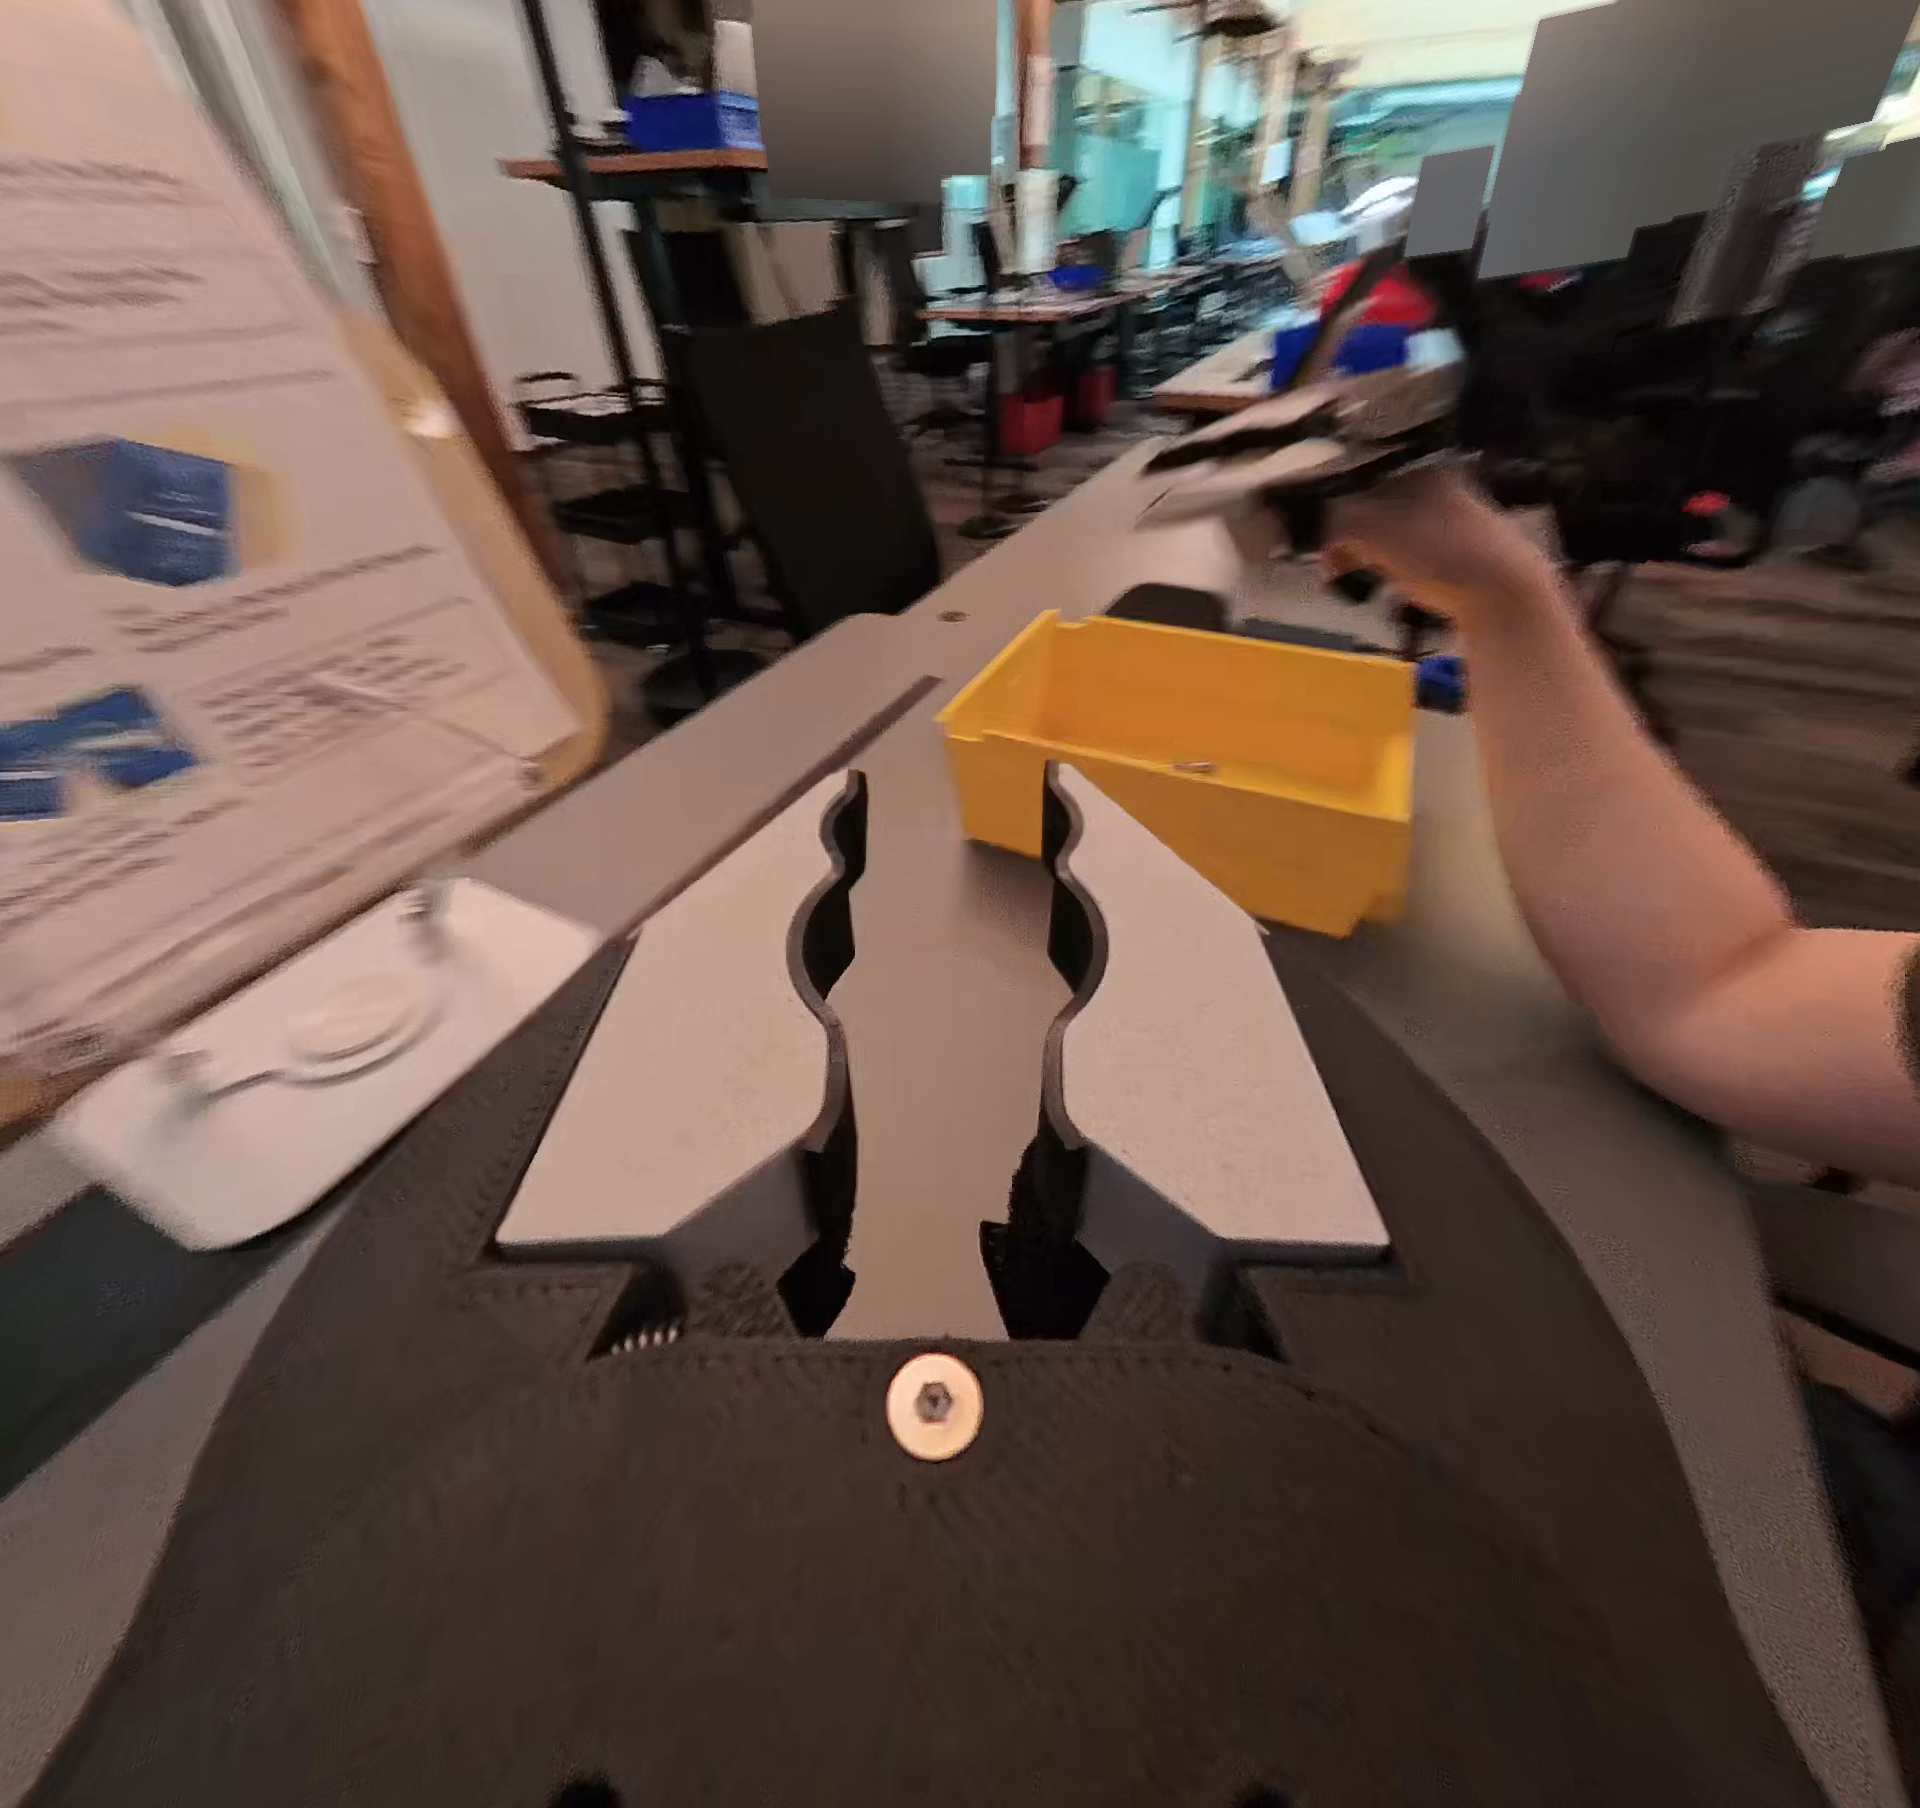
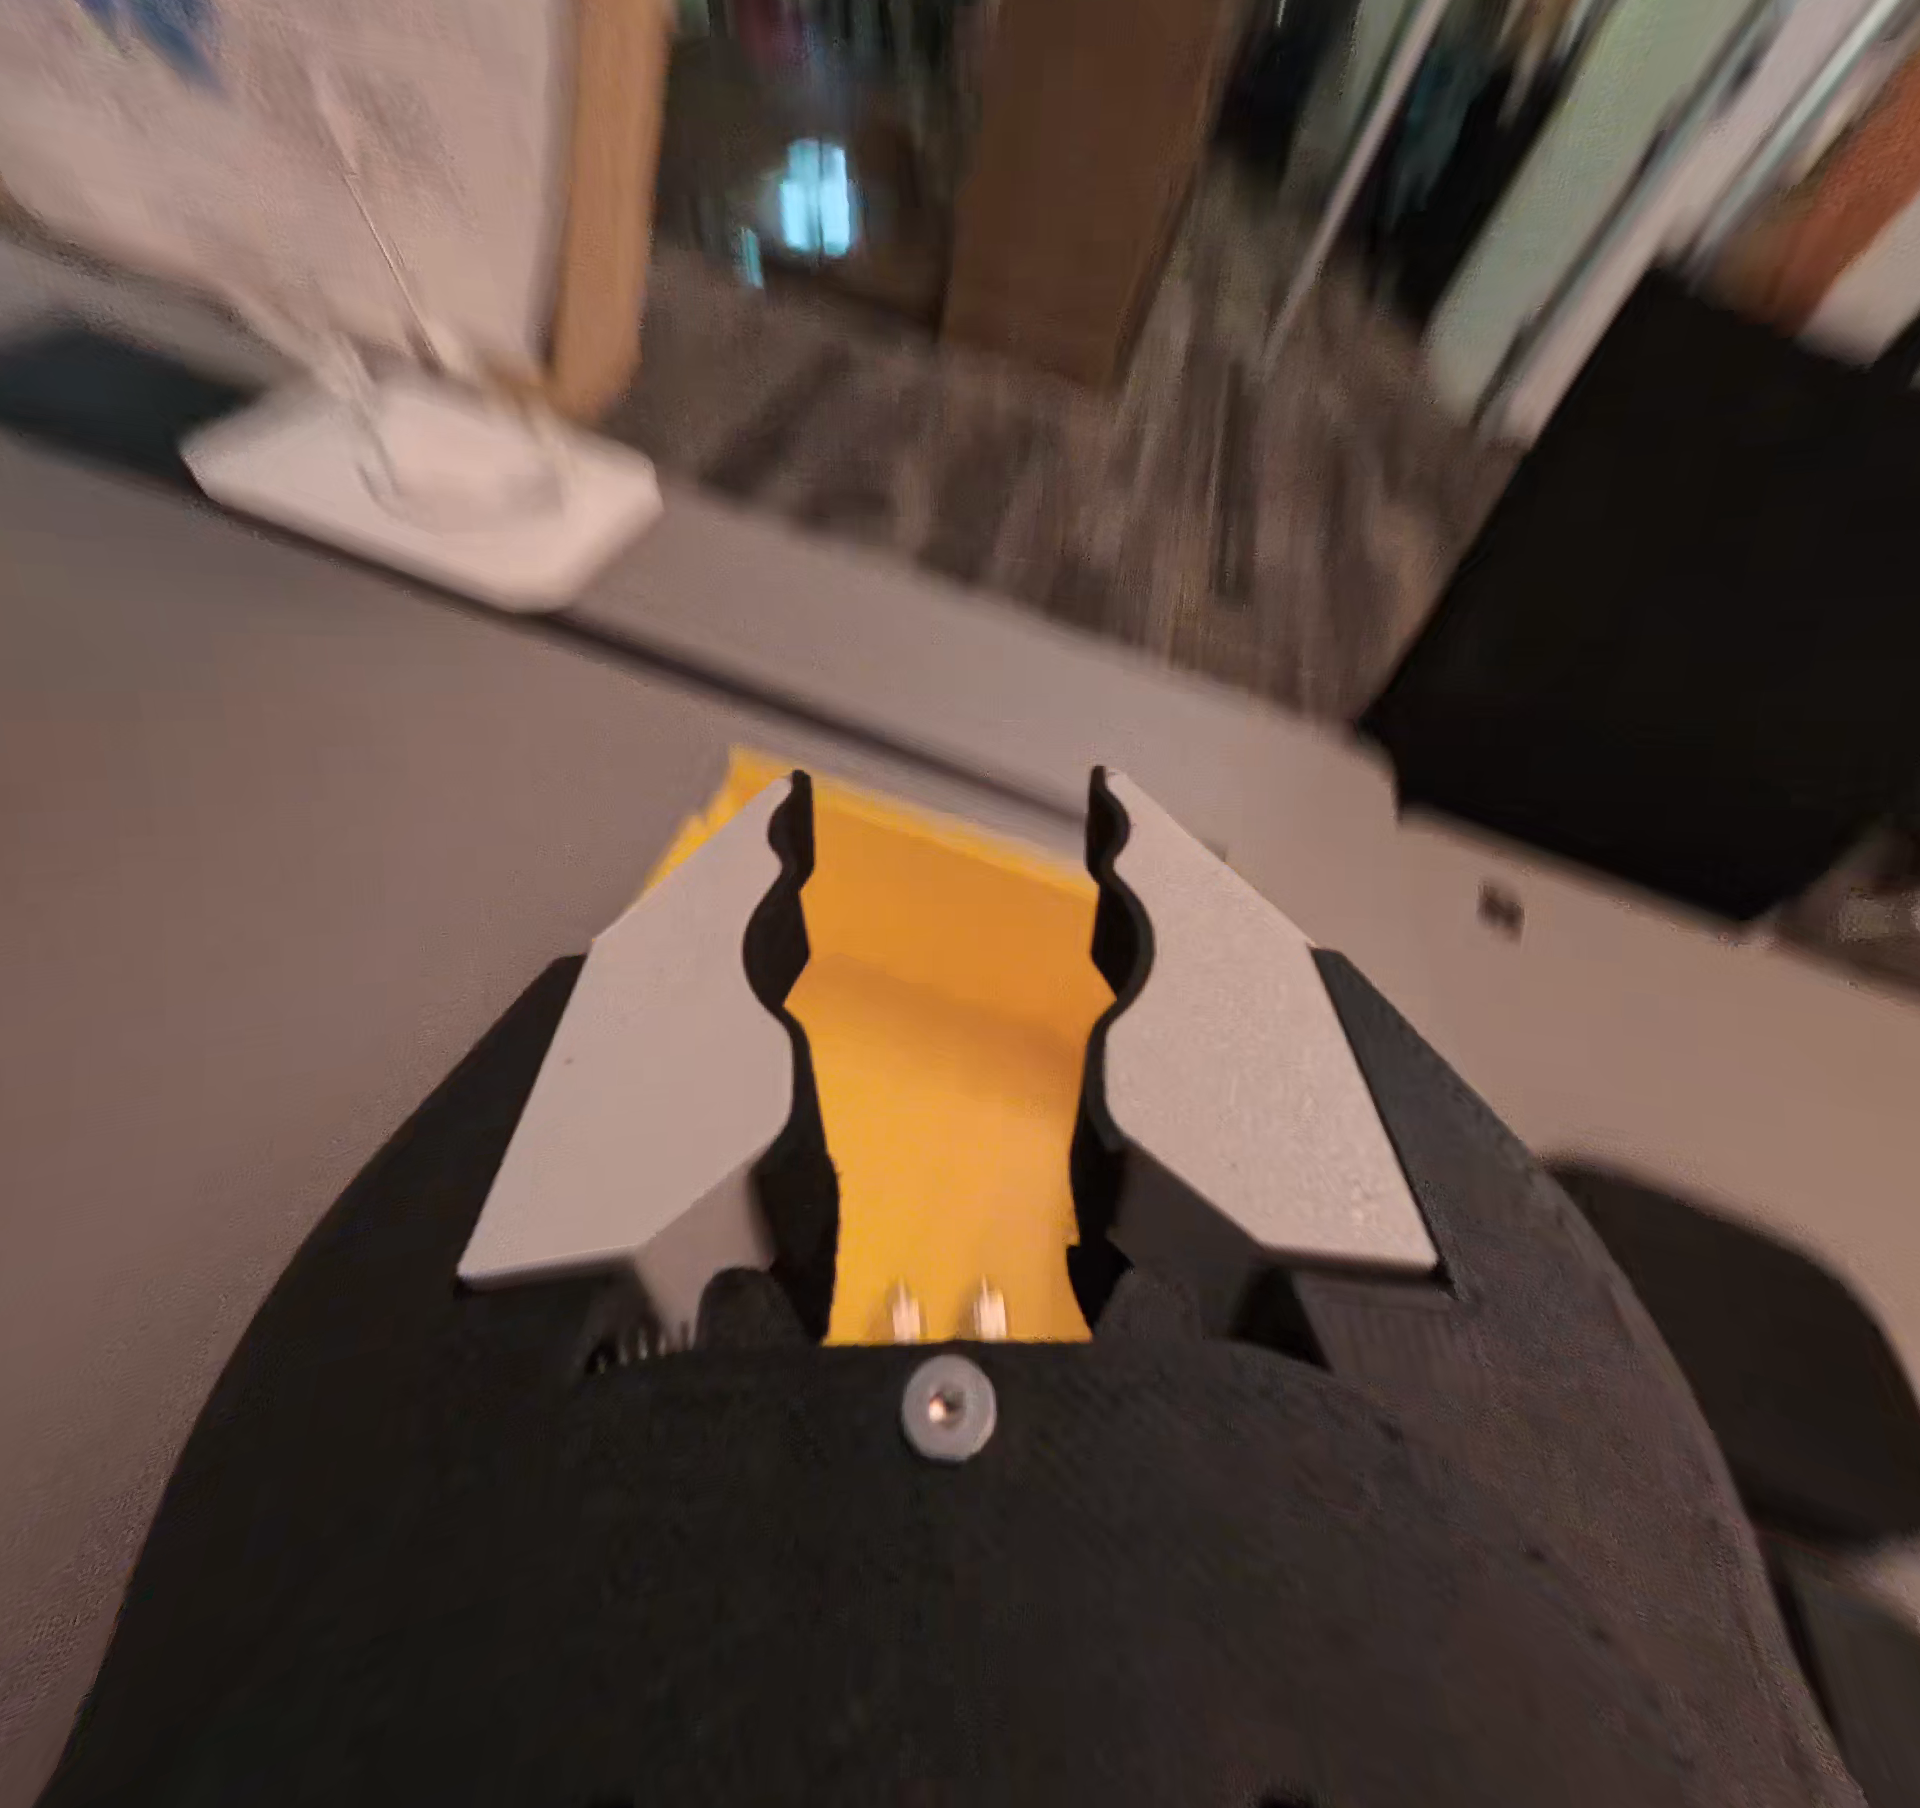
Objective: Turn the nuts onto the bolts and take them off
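Observation:
A yellow bin [image 1: 1247,854] stands on the grey table just ahead and right of my left gripper [image 1: 951,787], which is open and empty, low over the table. A small metal bolt [image 1: 1195,767] lies inside the bin. My right gripper [image 1: 1247,470] shows blurred in the left wrist view, held in a hand above and beyond the bin. In the right wrist view the right gripper [image 2: 951,787] is open and empty, looking down into the yellow bin [image 2: 935,1062]. Two small metal bolts [image 2: 945,1311] lie on its floor near the fingers' base. No nut can be made out.
A white base plate [image 1: 312,1031] carrying a slanted poster board [image 1: 208,511] stands at the table's left; it also shows in the right wrist view [image 2: 416,501]. A person's forearm [image 1: 1621,875] crosses the right side. The table edge [image 2: 987,698] and a black chair [image 2: 1662,615] lie beyond. The left gripper's tips are roughly 40 cm from the right gripper's.

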`<action>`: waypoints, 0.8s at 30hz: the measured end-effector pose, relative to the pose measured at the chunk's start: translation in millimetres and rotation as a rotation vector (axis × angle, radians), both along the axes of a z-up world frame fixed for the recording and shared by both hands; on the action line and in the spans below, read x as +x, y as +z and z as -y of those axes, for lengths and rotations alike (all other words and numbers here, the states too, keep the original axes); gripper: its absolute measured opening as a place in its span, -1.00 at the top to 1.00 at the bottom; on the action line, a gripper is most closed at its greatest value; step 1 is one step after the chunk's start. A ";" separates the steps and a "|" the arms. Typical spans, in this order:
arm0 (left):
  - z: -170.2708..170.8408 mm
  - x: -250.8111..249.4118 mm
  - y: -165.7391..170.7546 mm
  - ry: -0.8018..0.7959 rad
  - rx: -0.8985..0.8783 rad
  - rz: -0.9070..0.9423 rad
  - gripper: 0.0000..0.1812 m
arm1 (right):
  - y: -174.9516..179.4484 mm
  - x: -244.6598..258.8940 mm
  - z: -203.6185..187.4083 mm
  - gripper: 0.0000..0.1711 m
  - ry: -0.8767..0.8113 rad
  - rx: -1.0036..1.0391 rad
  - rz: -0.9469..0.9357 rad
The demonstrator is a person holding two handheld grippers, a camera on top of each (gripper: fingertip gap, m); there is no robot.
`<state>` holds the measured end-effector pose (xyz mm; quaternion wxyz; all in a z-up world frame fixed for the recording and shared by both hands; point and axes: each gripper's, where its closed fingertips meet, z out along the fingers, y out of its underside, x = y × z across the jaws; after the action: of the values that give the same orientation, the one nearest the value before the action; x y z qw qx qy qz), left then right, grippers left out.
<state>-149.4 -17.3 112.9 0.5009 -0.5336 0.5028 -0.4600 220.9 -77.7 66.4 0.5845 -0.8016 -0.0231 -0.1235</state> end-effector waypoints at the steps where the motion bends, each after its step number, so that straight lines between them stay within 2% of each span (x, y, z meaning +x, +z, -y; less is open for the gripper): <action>1: -8.2 -14.7 5.3 0.063 0.042 -0.016 0.65 | 28.5 -17.4 -0.1 0.32 0.051 0.125 0.031; 3: -25.6 -52.8 12.6 0.215 0.138 -0.084 0.64 | 72.2 -54.1 3.4 0.27 0.159 0.316 0.070; 6: -41.0 -119.6 16.8 0.419 0.194 -0.176 0.66 | 109.7 -102.6 10.5 0.32 0.288 0.490 0.180; 9: -35.1 -169.4 -1.7 0.431 0.187 -0.323 0.68 | 122.5 -145.5 13.7 0.43 0.398 0.558 0.300; 12: -56.0 -225.0 -40.3 0.505 0.220 -0.612 0.71 | 121.4 -175.4 9.8 0.45 0.486 0.548 0.318; 15: -69.3 -275.4 -101.2 0.407 0.246 -1.007 0.71 | 115.8 -197.8 4.5 0.45 0.562 0.529 0.332; 19: -64.0 -327.2 -178.5 0.119 0.173 -1.433 0.75 | 101.4 -219.4 -6.6 0.45 0.629 0.476 0.353; 21: -61.9 -345.4 -201.3 0.002 0.134 -1.578 0.76 | 92.8 -228.1 -13.6 0.45 0.654 0.446 0.357; 24: -64.3 -366.1 -218.1 -0.167 0.158 -1.741 0.78 | 80.5 -239.8 -24.2 0.45 0.689 0.405 0.361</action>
<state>-515.5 47.0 -105.2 -0.0601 -0.6202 0.7741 0.1117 -18.9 -53.5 147.0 0.7237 -0.5817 -0.3662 -0.0615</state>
